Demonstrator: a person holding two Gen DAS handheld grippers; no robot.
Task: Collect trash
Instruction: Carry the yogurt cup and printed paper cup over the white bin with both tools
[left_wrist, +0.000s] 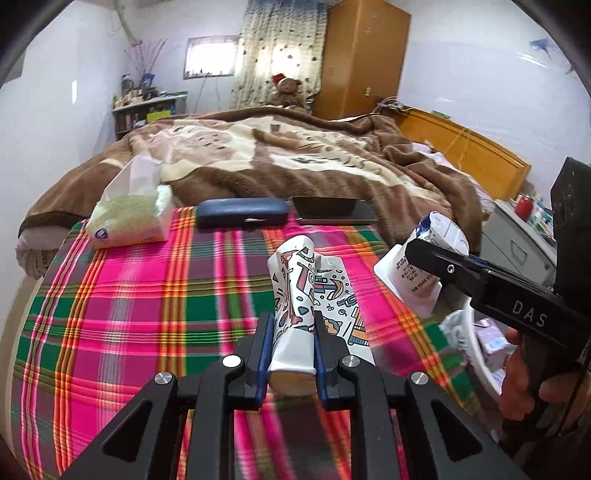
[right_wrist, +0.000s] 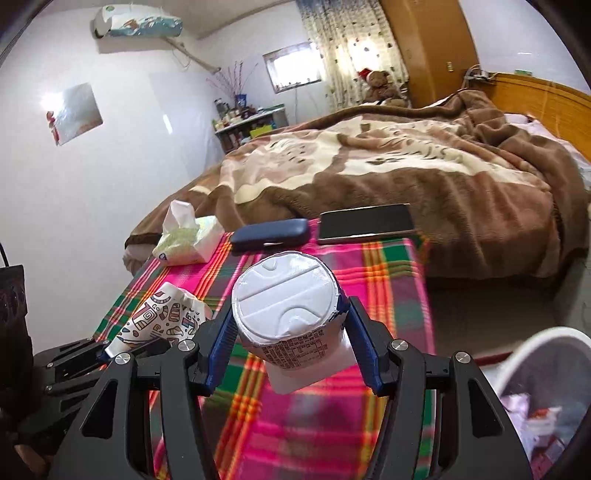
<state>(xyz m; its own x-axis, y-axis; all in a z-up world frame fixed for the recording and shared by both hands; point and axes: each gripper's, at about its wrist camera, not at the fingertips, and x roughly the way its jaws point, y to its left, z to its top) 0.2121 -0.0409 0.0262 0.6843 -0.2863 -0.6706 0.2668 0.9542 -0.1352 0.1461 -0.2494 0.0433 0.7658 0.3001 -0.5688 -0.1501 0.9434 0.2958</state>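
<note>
My left gripper (left_wrist: 293, 325) is shut on a crushed paper cup (left_wrist: 295, 291) with a colourful doodle print, held just above the plaid tablecloth (left_wrist: 129, 295). The cup also shows in the right wrist view (right_wrist: 162, 321), at the left. My right gripper (right_wrist: 288, 325) is shut on a white yogurt cup (right_wrist: 288, 306) with a foil lid, held above the table's right part. In the left wrist view the yogurt cup (left_wrist: 410, 273) and right gripper (left_wrist: 436, 254) are at the right, near a white bin (left_wrist: 476, 350).
A tissue pack (left_wrist: 125, 218), a dark blue glasses case (left_wrist: 242, 214) and a phone (left_wrist: 332, 210) lie along the table's far edge. A bed with a brown blanket (left_wrist: 295, 155) stands behind. The white trash bin (right_wrist: 539, 398) with litter sits off the table's right edge.
</note>
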